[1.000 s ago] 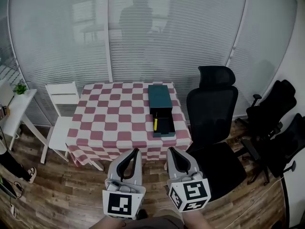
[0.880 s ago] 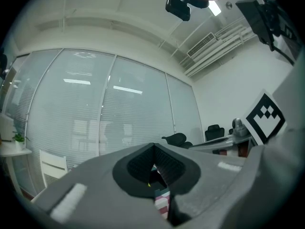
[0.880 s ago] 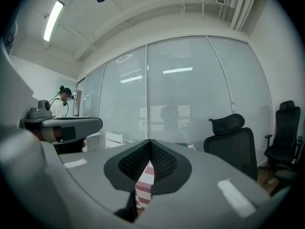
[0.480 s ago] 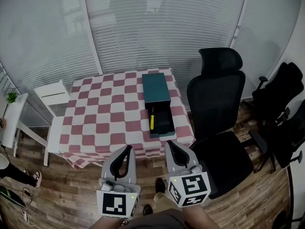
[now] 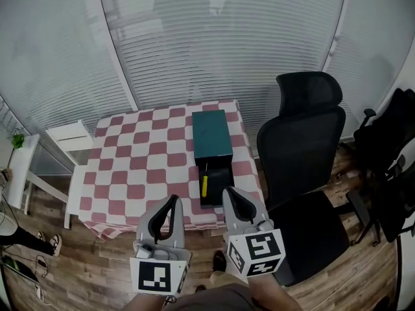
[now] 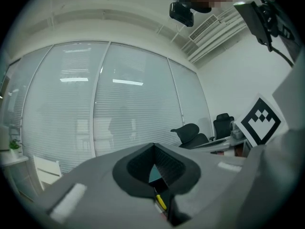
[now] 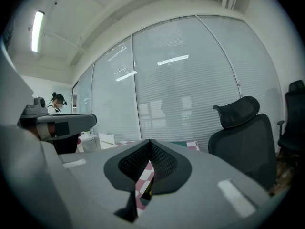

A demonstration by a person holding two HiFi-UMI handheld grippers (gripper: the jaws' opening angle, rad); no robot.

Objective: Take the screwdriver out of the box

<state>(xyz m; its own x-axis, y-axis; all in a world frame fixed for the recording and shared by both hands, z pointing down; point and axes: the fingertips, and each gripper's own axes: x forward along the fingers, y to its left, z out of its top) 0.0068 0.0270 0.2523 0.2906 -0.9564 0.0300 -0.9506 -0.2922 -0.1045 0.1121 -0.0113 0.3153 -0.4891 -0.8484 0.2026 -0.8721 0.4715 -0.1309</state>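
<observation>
A teal box (image 5: 211,135) lies on the right side of the checkered table (image 5: 139,167), its dark drawer (image 5: 219,188) pulled out toward me. A yellow-handled screwdriver (image 5: 204,185) rests in the drawer's left part. My left gripper (image 5: 174,201) is shut and empty, hovering before the table's near edge, left of the drawer. Just in front of the drawer is my right gripper (image 5: 228,192), also shut on nothing. In the left gripper view the screwdriver (image 6: 161,202) and the box (image 6: 153,174) show through the gap under the touching tips of the left gripper (image 6: 153,145). The right gripper (image 7: 150,141) frames the tablecloth (image 7: 143,184).
A black office chair (image 5: 305,154) stands close to the table's right side, with more black chairs (image 5: 389,154) at the far right. A white chair (image 5: 68,138) is at the table's left. Glass walls with blinds (image 5: 214,44) close the room behind the table.
The view has come nearer to the table, so the box and drawer now sit just beyond the gripper tips. Both grippers stay shut and side by side.
</observation>
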